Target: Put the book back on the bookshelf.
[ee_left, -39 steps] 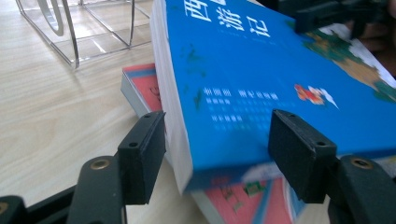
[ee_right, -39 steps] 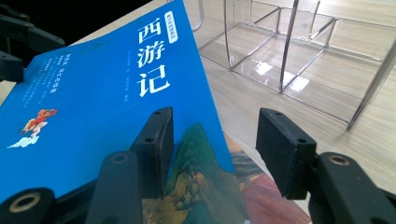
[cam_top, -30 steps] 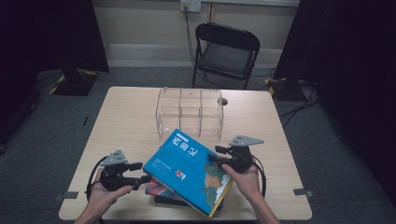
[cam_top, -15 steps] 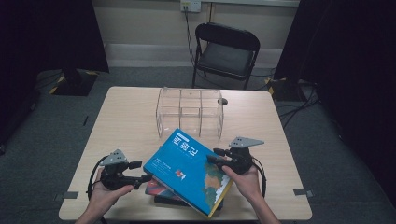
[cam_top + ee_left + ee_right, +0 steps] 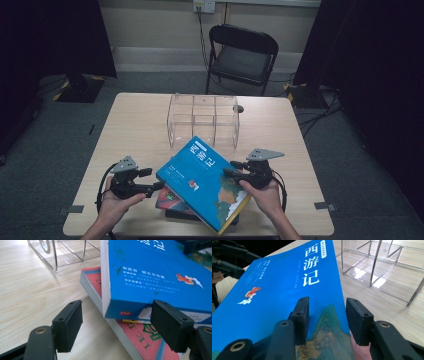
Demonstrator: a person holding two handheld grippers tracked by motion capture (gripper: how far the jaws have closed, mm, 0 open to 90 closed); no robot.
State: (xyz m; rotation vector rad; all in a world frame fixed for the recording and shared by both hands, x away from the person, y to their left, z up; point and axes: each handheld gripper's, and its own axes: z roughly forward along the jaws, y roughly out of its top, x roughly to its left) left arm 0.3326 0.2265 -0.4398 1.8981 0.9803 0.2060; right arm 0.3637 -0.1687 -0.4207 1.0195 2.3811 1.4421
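The blue book (image 5: pixel 202 182) lies tilted on top of a red-covered book (image 5: pixel 170 198) at the near middle of the table (image 5: pixel 140 130), just near of the clear acrylic organizer (image 5: pixel 203 120). The right hand-held gripper (image 5: pixel 231 170) is clamped on the blue book's right edge, one jaw lying on the cover and the other beside the edge. The left hand-held gripper (image 5: pixel 155 180) sits at the book's left corner with its jaws apart, having just been opening; the corner stands between them, and the pads do not press on it.
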